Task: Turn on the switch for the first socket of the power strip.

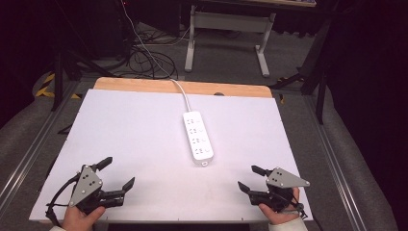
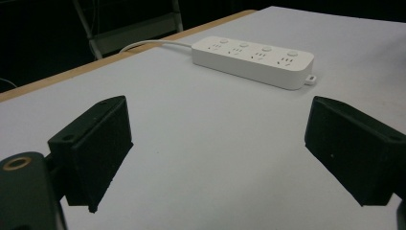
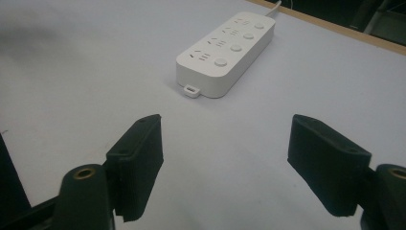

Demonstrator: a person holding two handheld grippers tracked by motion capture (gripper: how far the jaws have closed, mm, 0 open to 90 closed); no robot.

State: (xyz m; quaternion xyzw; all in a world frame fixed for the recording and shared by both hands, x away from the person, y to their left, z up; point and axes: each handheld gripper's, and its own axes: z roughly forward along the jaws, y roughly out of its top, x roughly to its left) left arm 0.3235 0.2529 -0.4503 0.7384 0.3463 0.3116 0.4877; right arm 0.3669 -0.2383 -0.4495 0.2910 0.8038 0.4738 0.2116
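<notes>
While both grippers hover apart, power strip [image 1: 198,137] lies mid-table [image 1: 120,125].

From my high view, both of the person's hands are cut off at the near edge, so I see little of the left hand [image 1: 82,219] and right hand [image 1: 279,215] beyond the knuckles. The white rectangular plastic power strip [image 1: 198,138] trails a white cord [image 1: 180,89] that I lose among dark cables on the floor beyond the far edge of the white-topped table [image 1: 120,139]. Its socket holes are too small for me to count. In the left gripper view the cord [image 2: 148,44] runs off the table's far edge into darkness.
</notes>
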